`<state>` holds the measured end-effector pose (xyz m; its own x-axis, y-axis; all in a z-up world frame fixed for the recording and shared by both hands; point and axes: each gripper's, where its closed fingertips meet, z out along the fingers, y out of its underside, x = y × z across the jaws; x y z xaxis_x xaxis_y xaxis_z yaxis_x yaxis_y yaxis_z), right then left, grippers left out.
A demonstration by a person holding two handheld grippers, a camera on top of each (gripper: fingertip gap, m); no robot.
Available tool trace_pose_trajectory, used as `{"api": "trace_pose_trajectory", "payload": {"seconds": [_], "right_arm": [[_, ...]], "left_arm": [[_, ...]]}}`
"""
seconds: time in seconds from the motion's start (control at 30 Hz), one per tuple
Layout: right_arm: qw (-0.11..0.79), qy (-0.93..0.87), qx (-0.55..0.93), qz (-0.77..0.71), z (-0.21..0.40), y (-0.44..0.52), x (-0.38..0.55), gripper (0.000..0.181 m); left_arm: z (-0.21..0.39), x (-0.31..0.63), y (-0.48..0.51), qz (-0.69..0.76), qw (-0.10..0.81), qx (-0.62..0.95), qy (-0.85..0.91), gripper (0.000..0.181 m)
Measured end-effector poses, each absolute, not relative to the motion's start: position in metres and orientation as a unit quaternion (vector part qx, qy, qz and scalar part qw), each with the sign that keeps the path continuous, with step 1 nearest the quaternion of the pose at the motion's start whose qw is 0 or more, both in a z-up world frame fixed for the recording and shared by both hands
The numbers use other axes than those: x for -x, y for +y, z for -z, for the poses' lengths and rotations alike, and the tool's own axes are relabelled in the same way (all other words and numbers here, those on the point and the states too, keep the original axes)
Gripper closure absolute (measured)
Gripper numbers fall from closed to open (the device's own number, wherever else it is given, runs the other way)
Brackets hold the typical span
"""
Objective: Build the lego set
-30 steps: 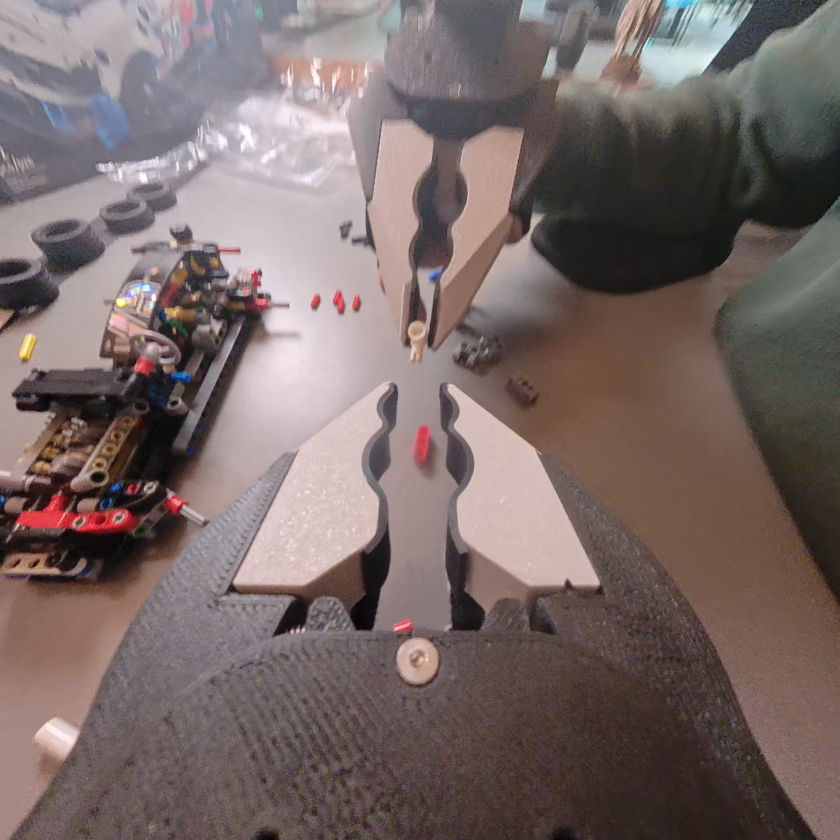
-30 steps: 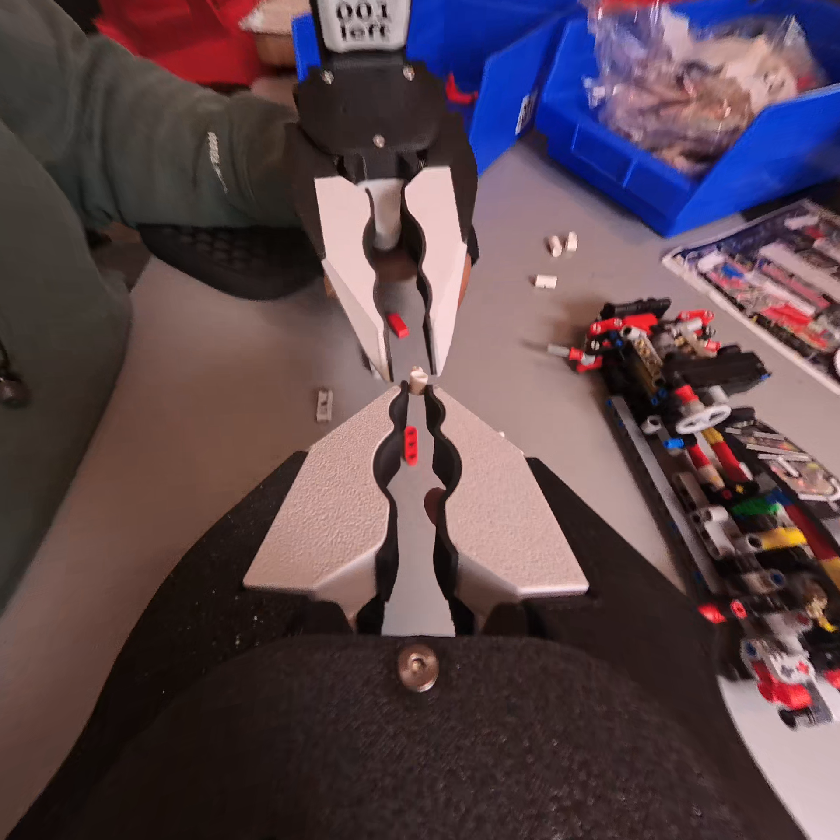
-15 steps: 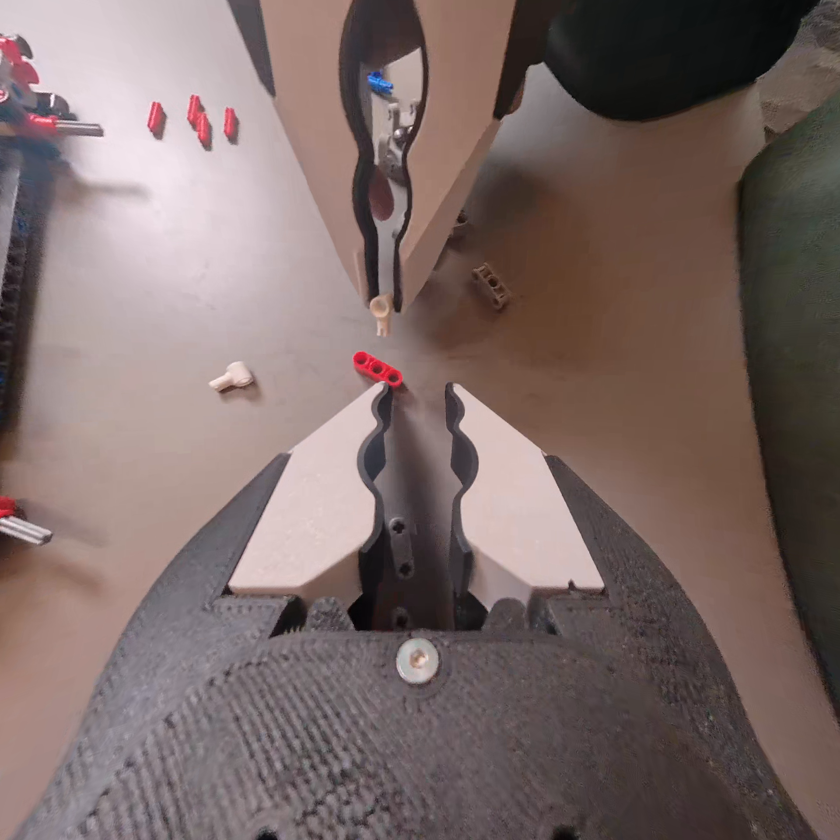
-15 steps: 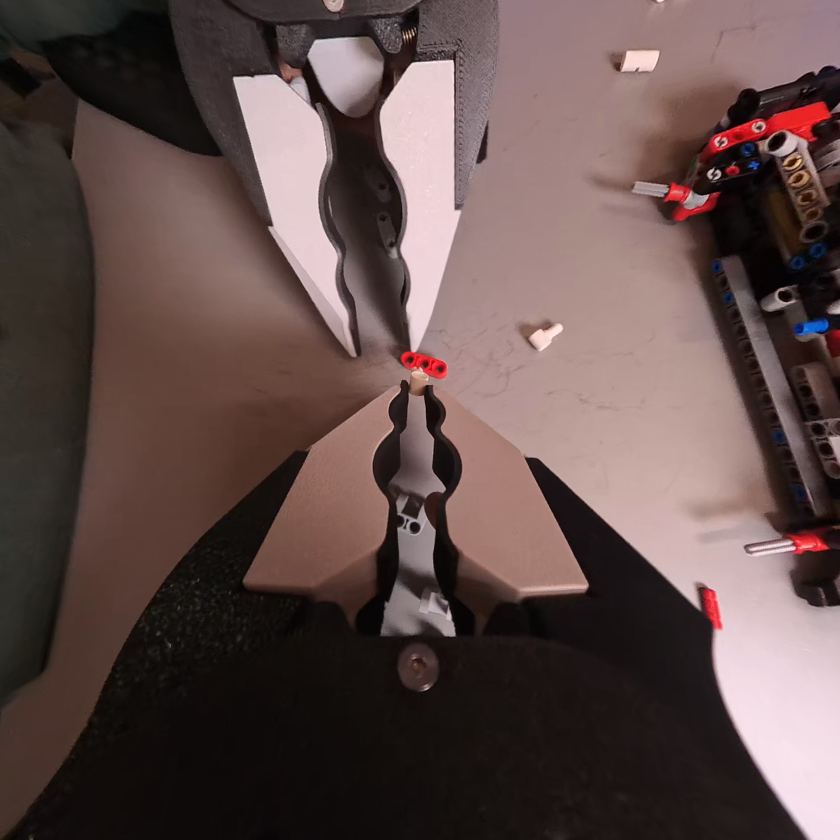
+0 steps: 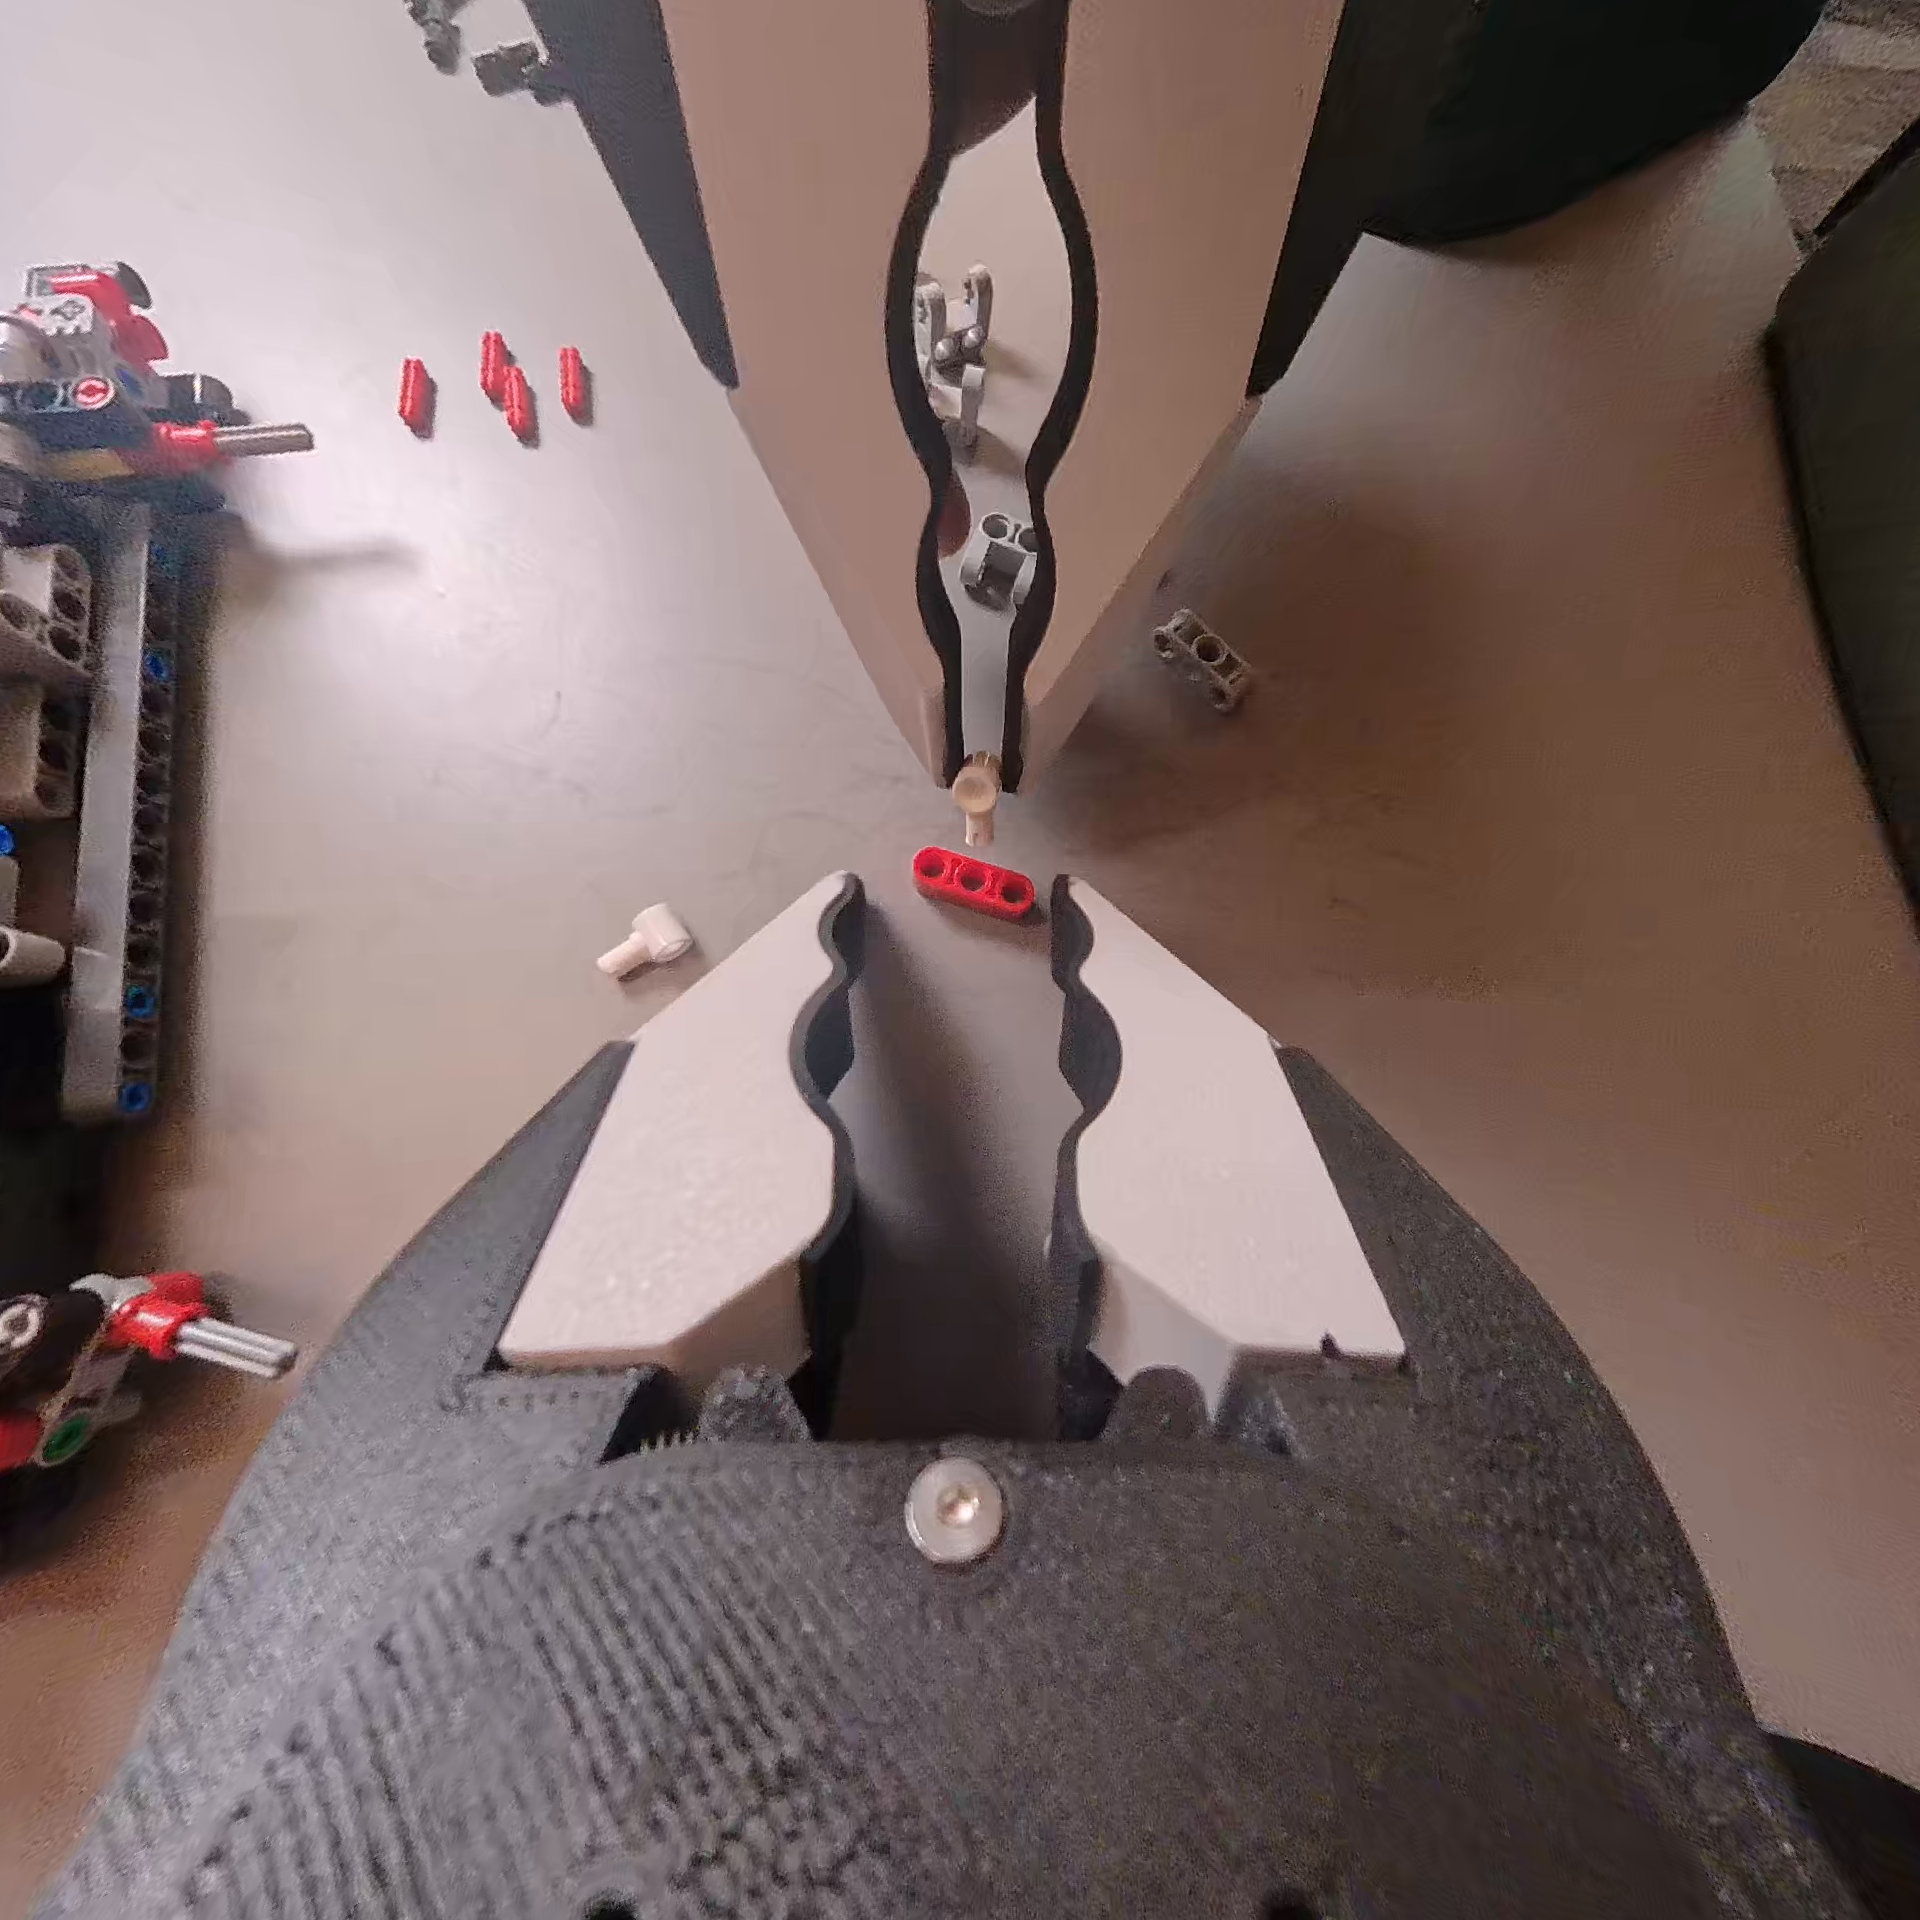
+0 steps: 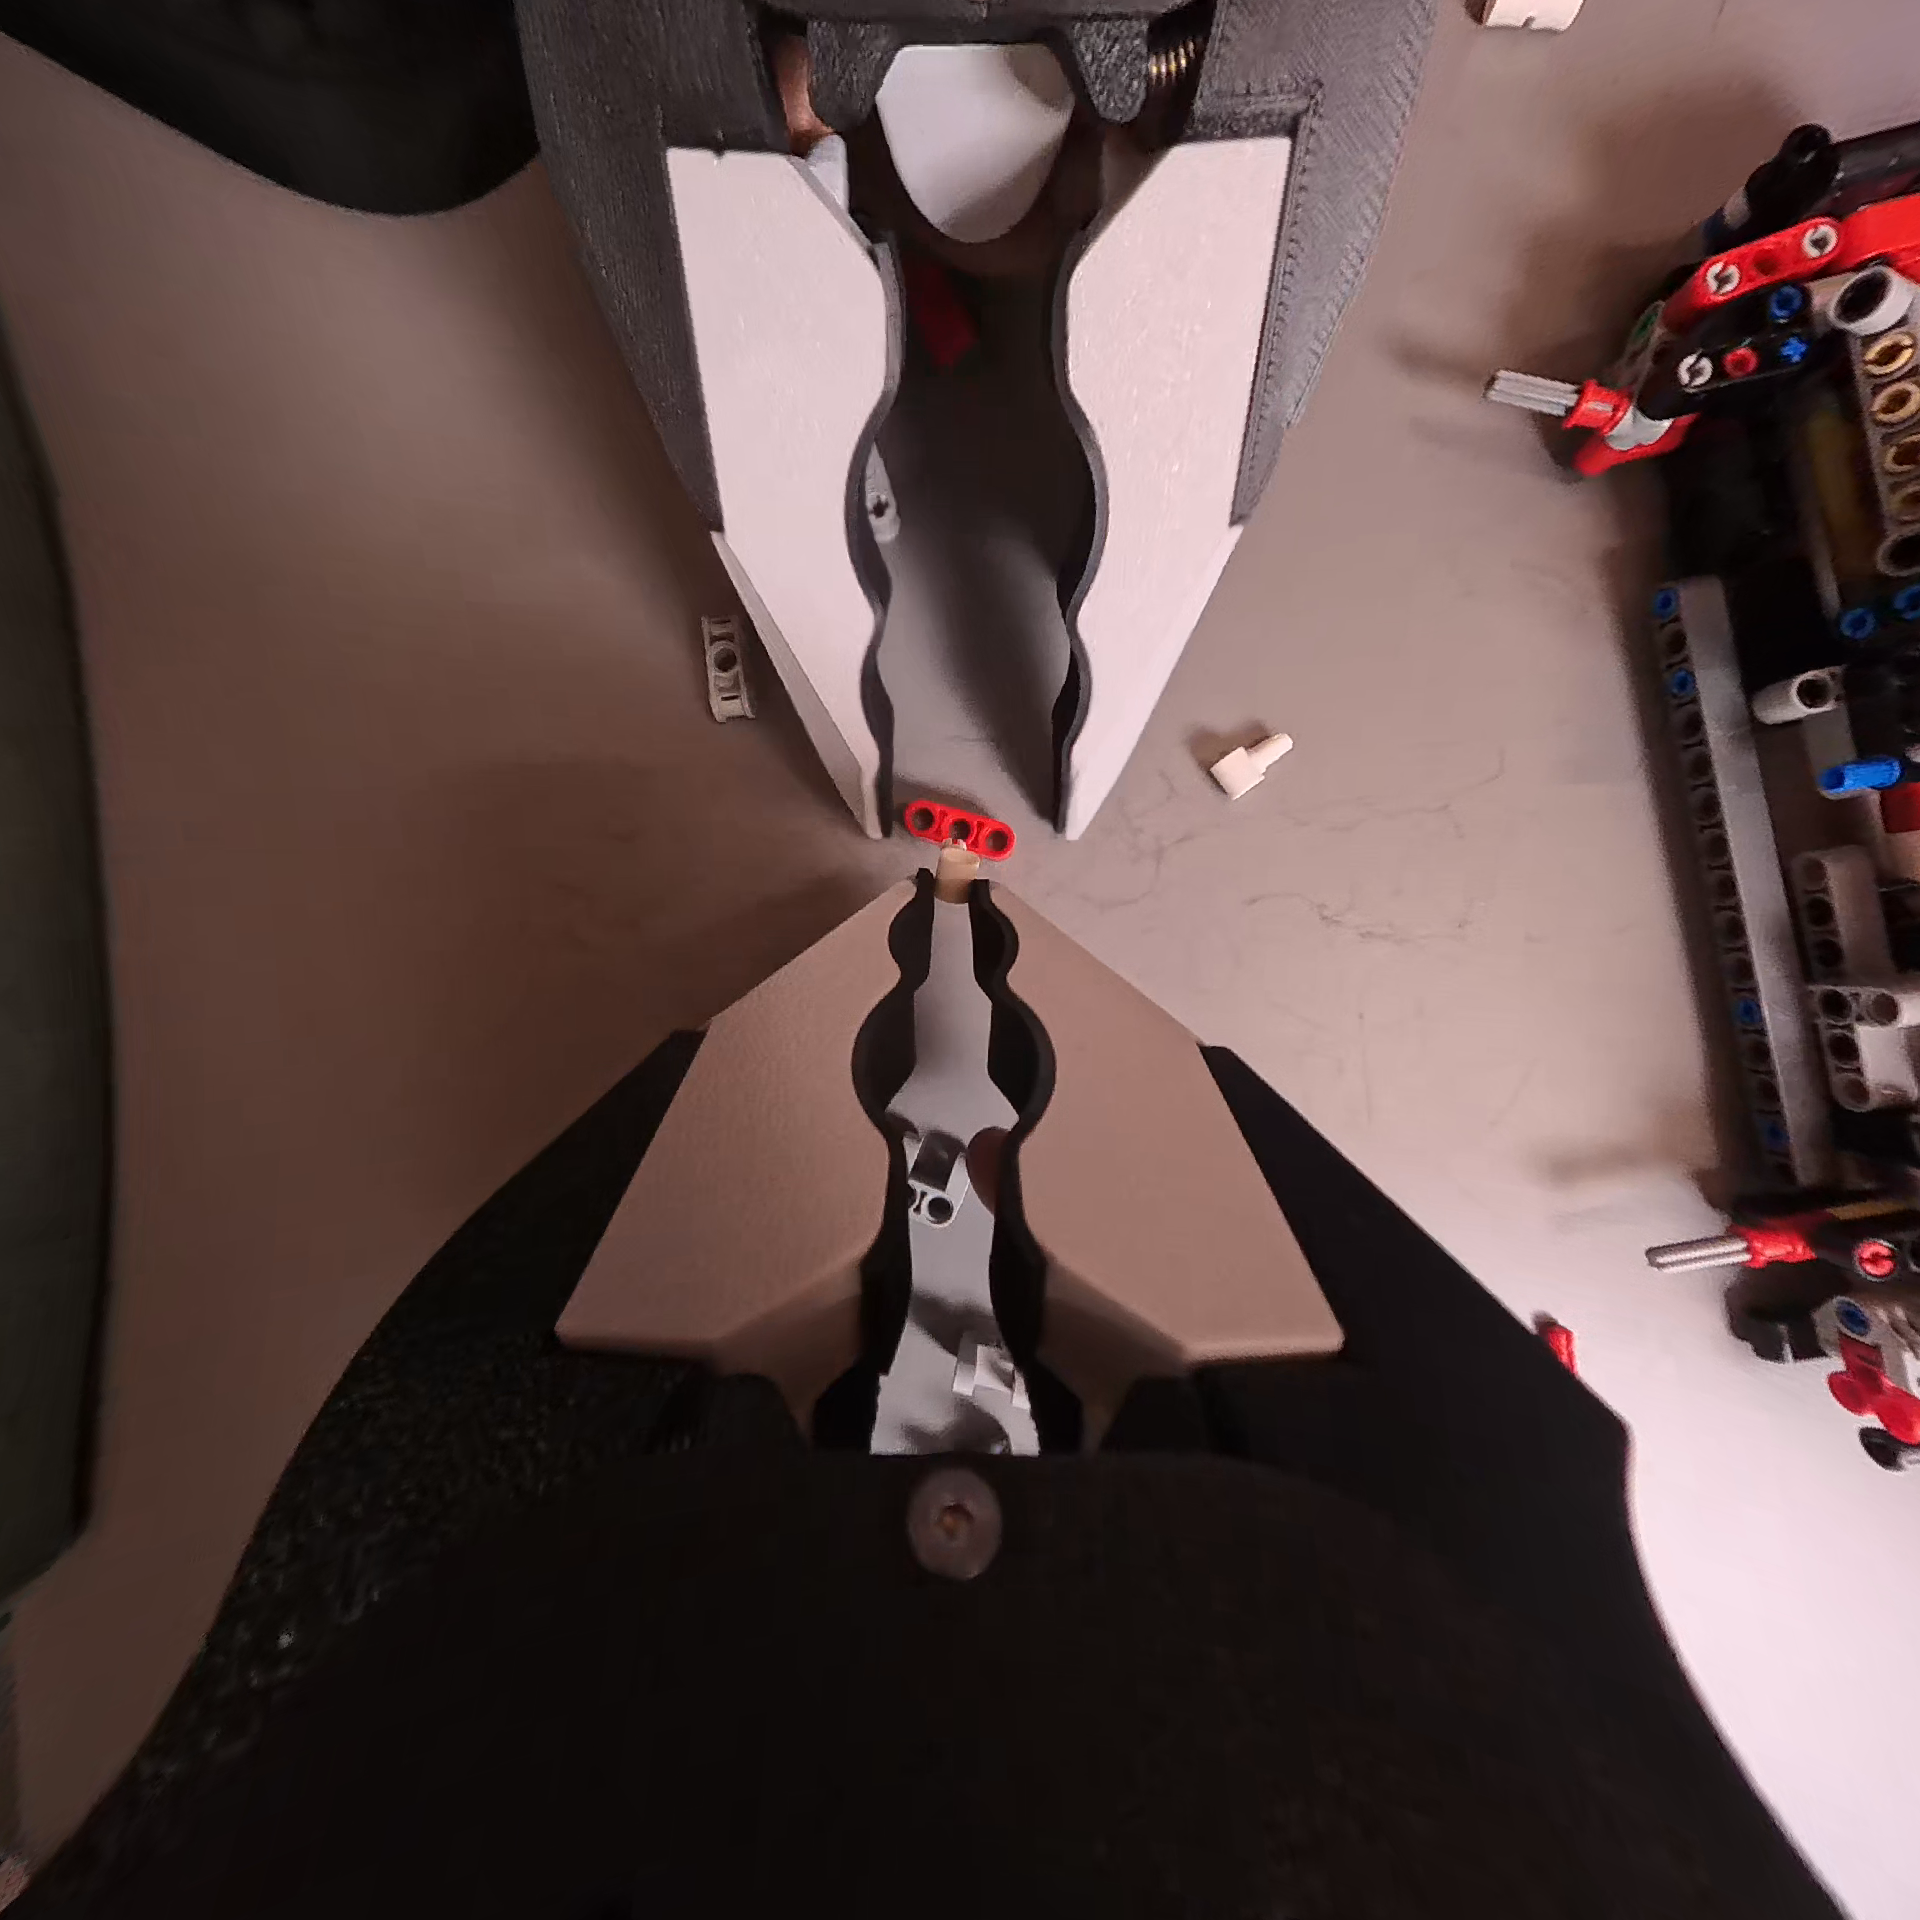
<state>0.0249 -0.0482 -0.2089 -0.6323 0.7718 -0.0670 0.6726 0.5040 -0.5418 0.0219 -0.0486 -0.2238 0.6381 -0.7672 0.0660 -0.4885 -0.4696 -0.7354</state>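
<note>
Red three-hole beam [image 5: 974, 883] lies flat on the surface [image 5: 1455, 987]; left gripper [image 5: 956, 894] hangs over it with jaws wide apart, empty, tips either side of the beam; right gripper [image 6: 951, 883], pinched onto a tan peg [image 6: 954, 864], points it at the beam; a white connector [image 5: 644, 942] lies beside the beam; the partly built chassis [image 6: 1766, 790] sits well beyond that.

The right gripper [image 6: 951, 881] pinches a small tan plastic peg [image 6: 953, 864] at its tips, just near of a short red three-hole beam [image 6: 958, 825] lying on the grey table [image 6: 1351, 935]. Beyond it, the left gripper [image 6: 971, 826] stands spread, straddling the beam. A white connector piece [image 6: 1247, 767] lies to the right.
</note>
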Motion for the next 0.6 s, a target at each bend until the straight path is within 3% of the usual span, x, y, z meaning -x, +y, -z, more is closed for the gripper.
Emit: {"api": "trace_pose_trajectory", "payload": {"seconds": [0.3,0.6], "right_arm": [[0.106,-0.861,0.403,-0.291,0.197,-0.051,-0.026,0.176],[0.125,-0.848,0.392,-0.333,0.183,-0.059,-0.025,0.176]], "left_arm": [[0.192,-0.027,-0.052,0.203,0.422,0.807,0.359,0.165],[0.187,-0.032,-0.056,0.208,0.433,0.797,0.365,0.177]]}}
